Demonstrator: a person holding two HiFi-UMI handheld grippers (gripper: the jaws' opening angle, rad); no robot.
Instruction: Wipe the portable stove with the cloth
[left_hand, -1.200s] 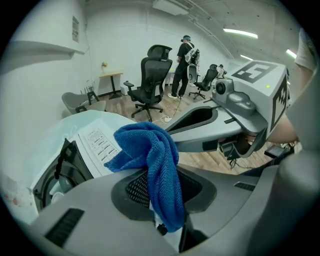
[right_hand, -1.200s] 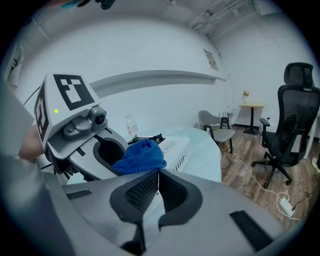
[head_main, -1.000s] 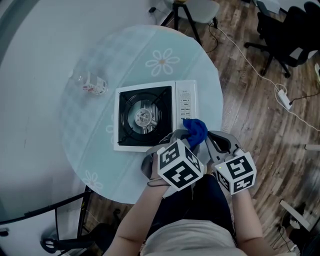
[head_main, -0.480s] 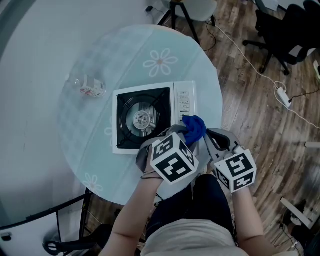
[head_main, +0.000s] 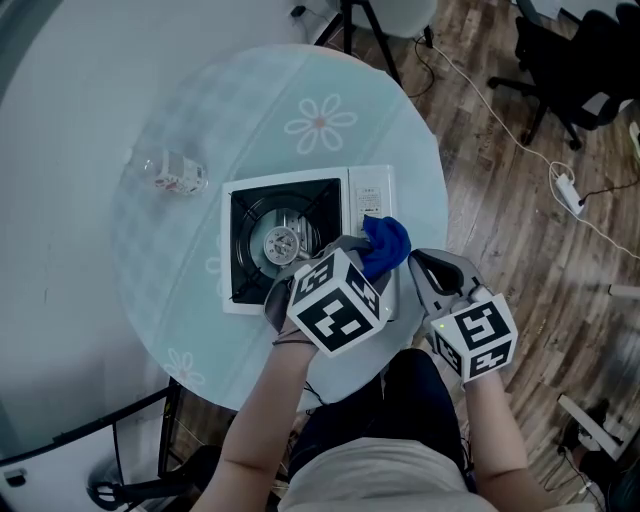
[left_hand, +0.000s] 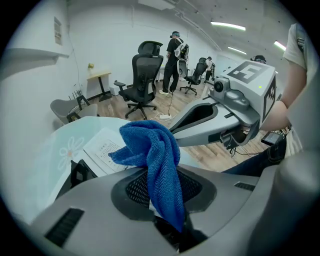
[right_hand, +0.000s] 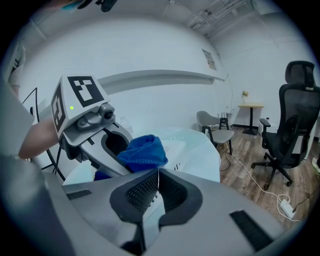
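Note:
The portable stove (head_main: 300, 235) is white with a black burner well and lies in the middle of the round table. A blue cloth (head_main: 386, 244) rests bunched over the stove's control panel at its right side. My left gripper (head_main: 368, 264) is shut on that cloth (left_hand: 150, 155), which hangs out from between the jaws (left_hand: 162, 174). My right gripper (head_main: 424, 266) sits just right of the cloth, off the stove's near right corner, shut with nothing held (right_hand: 157, 175). From the right gripper view, the cloth (right_hand: 143, 150) and the left gripper (right_hand: 85, 117) are close ahead.
A clear glass (head_main: 172, 172) lies on its side left of the stove. The table (head_main: 200, 110) has a pale flower-print cover and its edge drops off just right of the stove. Office chairs (head_main: 575, 60) and a cable with a power strip (head_main: 570, 195) are on the wooden floor.
My left gripper has shifted left and a little farther over the stove's near edge, carrying the cloth along the control panel. The right gripper has barely moved.

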